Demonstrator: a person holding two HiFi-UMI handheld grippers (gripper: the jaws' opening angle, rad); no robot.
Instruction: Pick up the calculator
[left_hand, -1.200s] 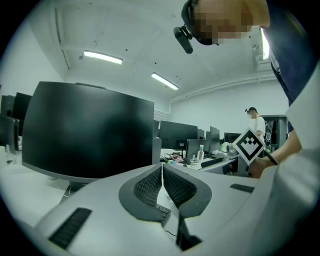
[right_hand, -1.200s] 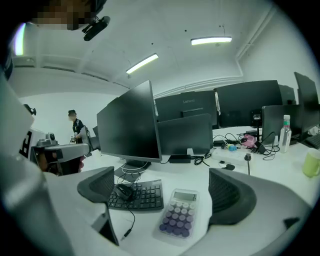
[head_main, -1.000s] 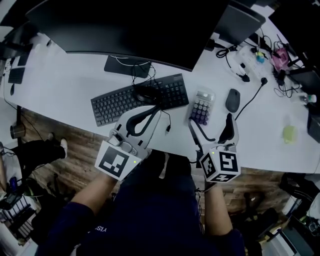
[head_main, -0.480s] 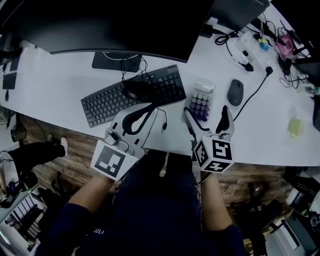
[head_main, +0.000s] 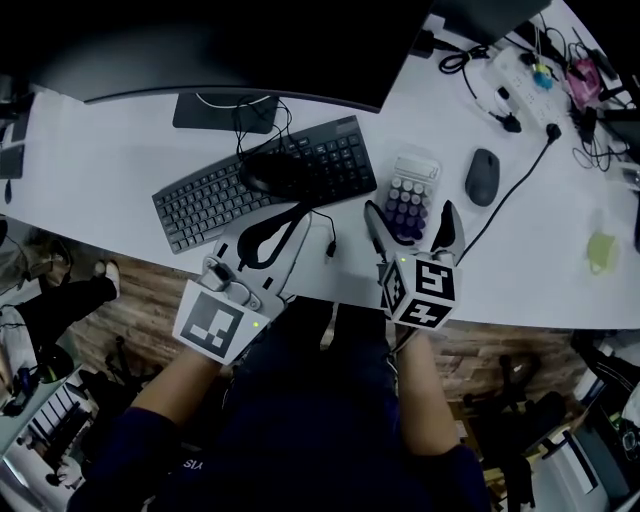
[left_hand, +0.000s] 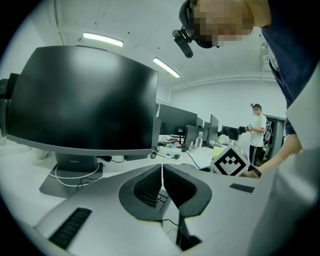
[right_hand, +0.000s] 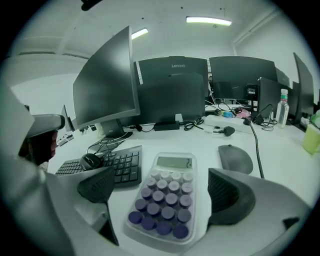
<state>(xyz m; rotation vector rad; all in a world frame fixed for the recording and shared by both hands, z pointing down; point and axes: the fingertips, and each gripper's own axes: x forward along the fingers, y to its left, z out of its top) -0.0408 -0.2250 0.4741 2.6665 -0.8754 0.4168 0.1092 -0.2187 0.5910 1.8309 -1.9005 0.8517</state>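
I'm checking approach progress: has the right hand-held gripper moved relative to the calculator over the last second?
Yes. The right hand-held gripper has advanced toward the calculator, its open jaws now flanking the near end.

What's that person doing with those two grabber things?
A person holds a gripper in each hand over a white desk. The right gripper is open, with the calculator lying between its jaws, not yet squeezed. The left gripper is shut and empty, near the keyboard.
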